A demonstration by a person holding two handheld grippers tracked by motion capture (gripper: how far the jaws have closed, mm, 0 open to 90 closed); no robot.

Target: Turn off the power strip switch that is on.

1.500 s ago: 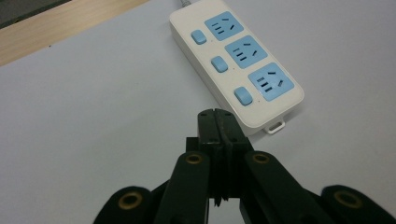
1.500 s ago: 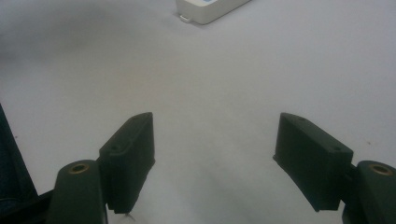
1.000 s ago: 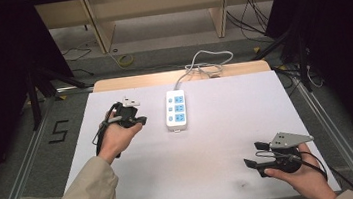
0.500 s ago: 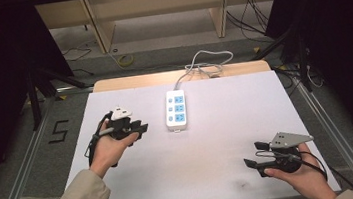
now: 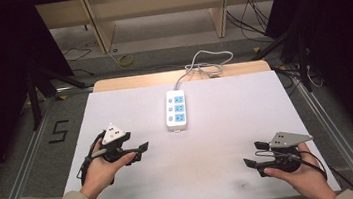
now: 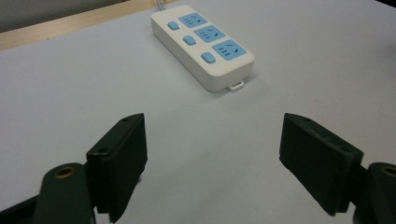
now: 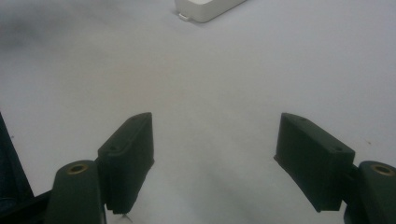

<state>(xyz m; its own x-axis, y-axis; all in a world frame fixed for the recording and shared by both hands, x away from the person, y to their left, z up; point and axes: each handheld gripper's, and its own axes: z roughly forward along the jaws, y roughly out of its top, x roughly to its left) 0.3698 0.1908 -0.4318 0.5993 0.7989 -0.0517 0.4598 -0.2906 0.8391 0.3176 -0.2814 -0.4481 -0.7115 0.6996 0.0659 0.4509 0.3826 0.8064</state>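
a: where is the power strip (image 5: 176, 110) found?

b: it is laid flat on the white table cover (image 5: 223, 174), toward the far middle, with its cord (image 5: 200, 62) led off over the far edge. three blue sockets are seen on top in the left gripper view, each with a blue switch beside it.

a: how is the left gripper (image 5: 137, 148) held?

b: it is held low over the cover at the near left, pointed toward the strip and well apart from it. its jaws have just been opening and are now spread wide, with nothing between them but bare cover.

a: and the right gripper (image 5: 253, 153)?

b: it is kept at the near right corner, also well apart from the strip. its jaws are set wide apart in the right gripper view, and nothing is clasped.
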